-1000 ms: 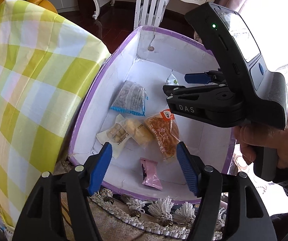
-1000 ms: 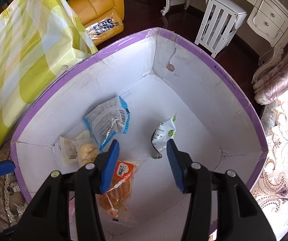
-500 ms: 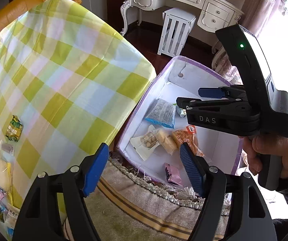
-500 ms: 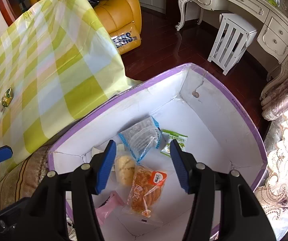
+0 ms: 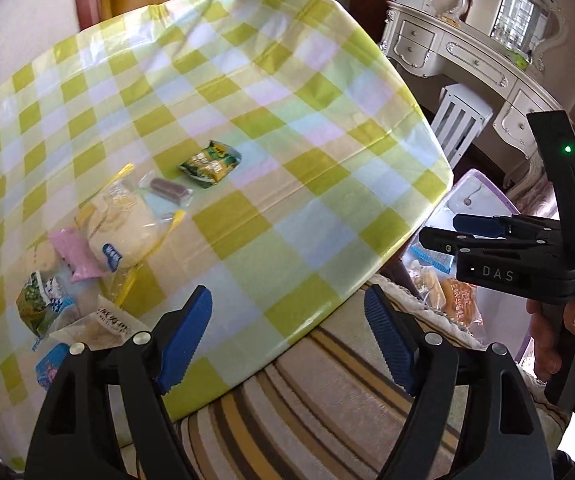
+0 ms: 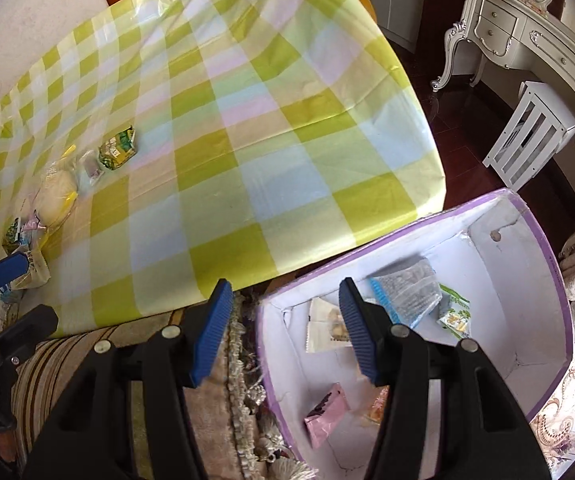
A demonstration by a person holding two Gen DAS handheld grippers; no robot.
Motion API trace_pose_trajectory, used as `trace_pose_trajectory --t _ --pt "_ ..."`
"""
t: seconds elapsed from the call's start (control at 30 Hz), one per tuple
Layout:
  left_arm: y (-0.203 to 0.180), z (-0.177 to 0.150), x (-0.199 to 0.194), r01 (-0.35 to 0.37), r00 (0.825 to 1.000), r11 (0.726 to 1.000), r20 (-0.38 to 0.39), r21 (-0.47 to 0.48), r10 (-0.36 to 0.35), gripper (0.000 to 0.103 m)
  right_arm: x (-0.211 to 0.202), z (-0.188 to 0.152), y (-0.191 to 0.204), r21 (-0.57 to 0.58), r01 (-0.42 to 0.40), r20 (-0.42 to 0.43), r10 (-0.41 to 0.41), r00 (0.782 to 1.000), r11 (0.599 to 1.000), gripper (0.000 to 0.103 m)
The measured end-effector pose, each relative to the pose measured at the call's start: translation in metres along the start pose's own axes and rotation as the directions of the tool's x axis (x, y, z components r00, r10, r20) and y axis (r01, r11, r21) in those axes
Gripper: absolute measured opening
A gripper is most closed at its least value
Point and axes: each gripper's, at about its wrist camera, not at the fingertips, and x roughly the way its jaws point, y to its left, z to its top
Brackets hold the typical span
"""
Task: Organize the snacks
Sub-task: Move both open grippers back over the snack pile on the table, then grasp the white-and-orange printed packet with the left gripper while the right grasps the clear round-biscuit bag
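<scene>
Both grippers are empty: the left gripper (image 5: 287,336) is opening wide, the right gripper (image 6: 285,330) half open. Remaining snacks (image 5: 87,256) lie clustered on the table (image 5: 287,120), the box (image 6: 527,320) beside it; grabbing 2 overlapping packets risks dropping 1.

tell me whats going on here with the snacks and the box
A person holding a gripper in each hand is sorting snack packets from the checked tablecloth into the purple-rimmed box beside it. Several packets already lie in the box, including a pink packet. More wait on the cloth, among them a green packet. The left gripper is empty, its jaws opening; the right gripper is open and empty too.
</scene>
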Motion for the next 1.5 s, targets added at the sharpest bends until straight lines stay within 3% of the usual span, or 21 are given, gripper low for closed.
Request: trace_pose_trajectory --t 0.23,0.43,0.7,1.1,1.27,1.37,1.5 --pt "0.073 -0.041 -0.040 -0.057 0.997 0.977 0.047 -0.205 0.068 0.076 -0.001 0.008 0.056 -0.086 -0.078 -0.007 0.078 0.997 0.993 0.056" --pt "0.130 -0.086 -0.070 -0.109 0.991 0.927 0.034 -0.360 0.129 0.076 -0.002 0.009 0.107 -0.164 -0.147 -0.024 0.145 0.989 0.975 0.056" --pt "0.175 -0.131 -0.079 -0.081 0.996 0.877 -0.010 -0.474 0.087 0.076 0.005 -0.002 0.173 -0.259 -0.254 -0.081 0.241 0.967 0.932 0.060" --pt "0.184 -0.114 -0.041 -0.153 0.983 0.915 -0.154 -0.374 0.102 0.079 0.012 -0.008 0.234 -0.369 -0.334 -0.145 0.302 0.942 0.867 0.069" --pt "0.185 -0.107 -0.032 -0.175 0.978 0.925 -0.170 -0.338 0.123 0.081 0.019 -0.005 0.244 -0.387 -0.337 -0.159 0.298 0.941 0.858 0.071" --pt "0.187 -0.106 -0.026 -0.183 0.975 0.926 -0.185 -0.329 0.127 0.077 0.021 -0.003 0.249 -0.391 -0.338 -0.162 0.298 0.941 0.856 0.071" --pt "0.187 -0.107 -0.021 -0.180 0.974 0.929 -0.193 -0.324 0.121 0.065 0.024 -0.003 0.255 -0.401 -0.342 -0.165 0.300 0.939 0.850 0.073"
